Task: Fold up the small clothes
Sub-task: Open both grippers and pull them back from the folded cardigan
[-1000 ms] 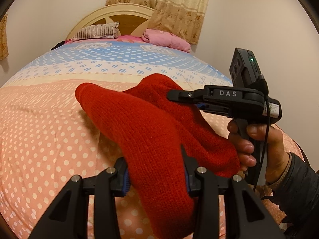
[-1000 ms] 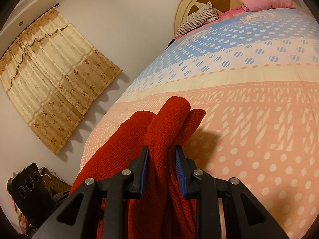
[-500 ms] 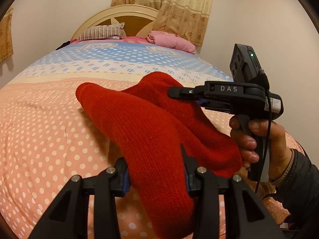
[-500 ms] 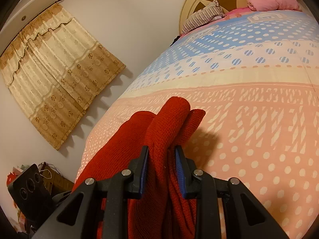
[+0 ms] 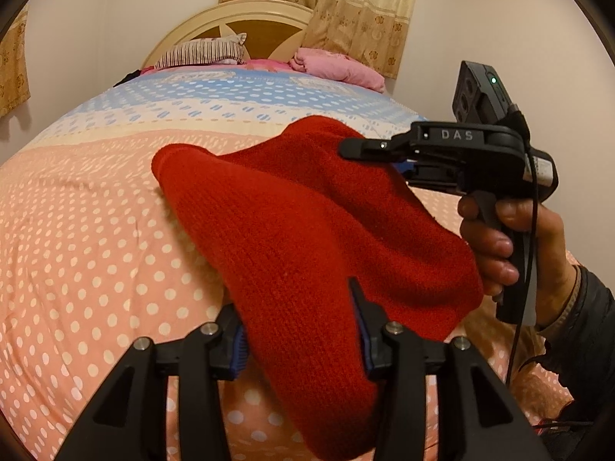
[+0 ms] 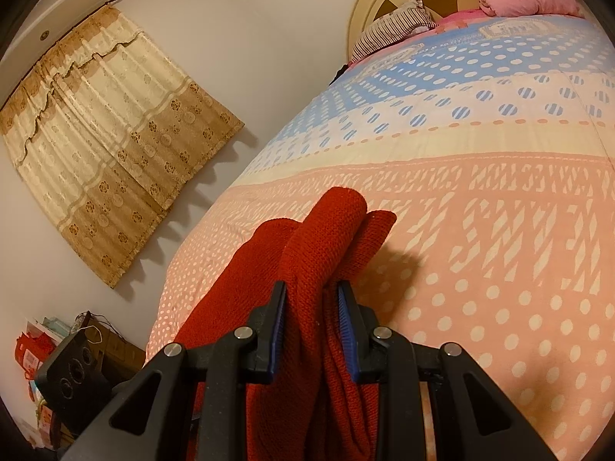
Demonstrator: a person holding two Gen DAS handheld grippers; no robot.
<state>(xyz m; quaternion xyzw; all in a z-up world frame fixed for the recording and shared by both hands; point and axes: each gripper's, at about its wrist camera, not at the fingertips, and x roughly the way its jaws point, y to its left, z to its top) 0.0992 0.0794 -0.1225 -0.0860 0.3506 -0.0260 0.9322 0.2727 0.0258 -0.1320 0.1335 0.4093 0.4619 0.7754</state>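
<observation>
Left wrist view showed the bed [image 5: 84, 230] under its dotted peach and blue cover, filling most of the frame, with pillows by the headboard far behind. Over its near part hung the red knitted garment [image 5: 307, 238], held up between the two grippers and sagging toward the cover without lying flat. The right gripper [image 5: 369, 153], in a hand [image 5: 511, 246] at the right side, gripped the far edge; in the right wrist view its jaws stood narrow and pressed on a bunched fold of the knit [image 6: 326, 253]. The left gripper [image 5: 300, 330] had the near edge between its blue pads [image 5: 239, 349], and its jaws were opening, the cloth sitting loosely between them with a gap visible at the left pad.

The step in hand looked like laying a fold down and letting go on the left side. The next move probably called for drawing the left gripper clear without dragging the knit, then lowering the right-hand edge squarely onto the layer beneath before releasing.
</observation>
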